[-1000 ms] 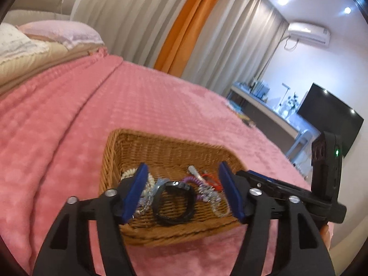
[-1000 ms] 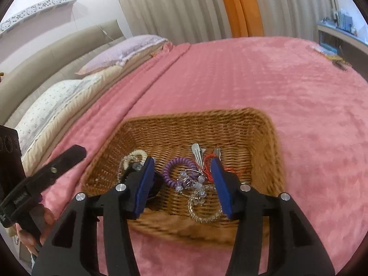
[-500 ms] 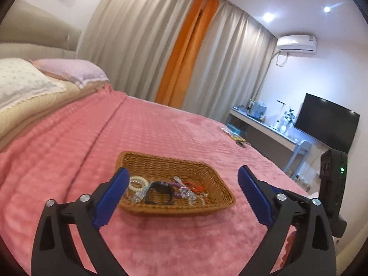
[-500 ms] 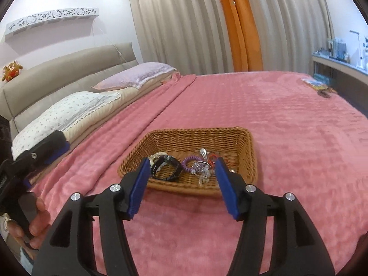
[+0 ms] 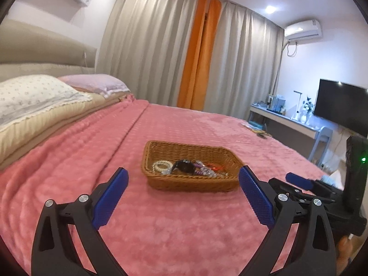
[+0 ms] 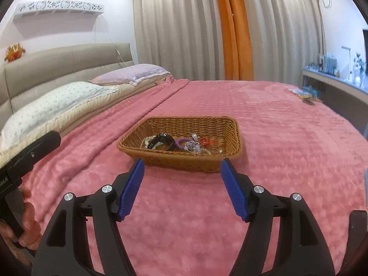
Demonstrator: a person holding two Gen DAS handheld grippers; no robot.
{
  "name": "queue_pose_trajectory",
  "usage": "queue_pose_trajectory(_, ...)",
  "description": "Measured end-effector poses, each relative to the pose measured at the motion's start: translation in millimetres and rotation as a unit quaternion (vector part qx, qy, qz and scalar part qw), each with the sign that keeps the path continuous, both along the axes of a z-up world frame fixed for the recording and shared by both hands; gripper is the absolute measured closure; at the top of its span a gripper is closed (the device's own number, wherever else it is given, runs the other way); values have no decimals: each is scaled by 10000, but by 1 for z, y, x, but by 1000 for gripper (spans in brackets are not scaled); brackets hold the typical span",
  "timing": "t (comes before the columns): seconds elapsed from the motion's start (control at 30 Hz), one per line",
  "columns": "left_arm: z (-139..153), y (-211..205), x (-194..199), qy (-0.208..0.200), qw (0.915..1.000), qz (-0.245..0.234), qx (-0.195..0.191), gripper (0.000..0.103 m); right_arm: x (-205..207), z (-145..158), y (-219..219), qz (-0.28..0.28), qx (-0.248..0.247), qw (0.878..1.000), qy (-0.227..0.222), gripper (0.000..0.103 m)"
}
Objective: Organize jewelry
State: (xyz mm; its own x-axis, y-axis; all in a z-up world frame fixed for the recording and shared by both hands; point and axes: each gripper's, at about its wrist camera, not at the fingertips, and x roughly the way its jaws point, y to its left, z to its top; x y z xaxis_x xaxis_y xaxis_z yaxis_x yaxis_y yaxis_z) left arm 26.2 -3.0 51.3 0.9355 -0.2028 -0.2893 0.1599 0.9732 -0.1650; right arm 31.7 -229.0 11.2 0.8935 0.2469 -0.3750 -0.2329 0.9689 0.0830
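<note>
A brown wicker basket (image 5: 161, 180) sits on the pink bedspread; it also shows in the right wrist view (image 6: 174, 162). Inside lie a black watch (image 5: 185, 166), a pale bead bracelet (image 5: 161, 166), a purple coil band (image 6: 182, 142), a red cord (image 6: 205, 140) and clear bead pieces. My left gripper (image 5: 183, 180) is open and empty, held back from the basket's near side. My right gripper (image 6: 182, 169) is open and empty, also short of the basket. The right gripper's body shows at the right of the left wrist view (image 5: 299, 181).
The pink bedspread (image 6: 287, 151) spreads around the basket. Pillows (image 5: 34, 96) and a headboard lie to the left. Curtains stand behind. A desk (image 5: 283, 119) and TV (image 5: 340, 107) stand at the right, and small items (image 6: 303, 95) lie near the bed's far right edge.
Both grippers have pulled back and up from over the basket, empty. The left gripper's jaws have opened wider. The jewelry stays in the basket.
</note>
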Motion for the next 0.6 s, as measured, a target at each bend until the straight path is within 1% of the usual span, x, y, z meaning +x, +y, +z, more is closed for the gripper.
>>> queue_pose_trajectory(0.17, -13, -14, 1, -158, 9990, 187, 362, 9, -1, -11, 1, -150, -173, 9996, -156, 34)
queue_pose_trajectory(0.3, -24, -21, 10, -206, 9980, 311, 513, 9, 7, -18, 2, -293, -247, 9989, -284, 32)
queue_pose_trajectory(0.4, -37, -20, 17, -196, 9976, 439, 493, 9, 11, -26, -1, -381, -197, 9985, -328, 30)
queue_pose_trajectory(0.47, -47, -17, 23, -96, 9979, 468, 434, 9, 15, -30, -4, -399, -139, 9987, -300, 29)
queue_pose_trajectory(0.53, -52, -16, 28, 27, 9983, 443, 388, 9, 18, -33, -6, -339, -55, 9991, -254, 29)
queue_pose_trajectory(0.6, -52, -14, 26, 1, 9983, 468, 339, 9, 19, -35, -8, -308, -3, 9992, -241, 29)
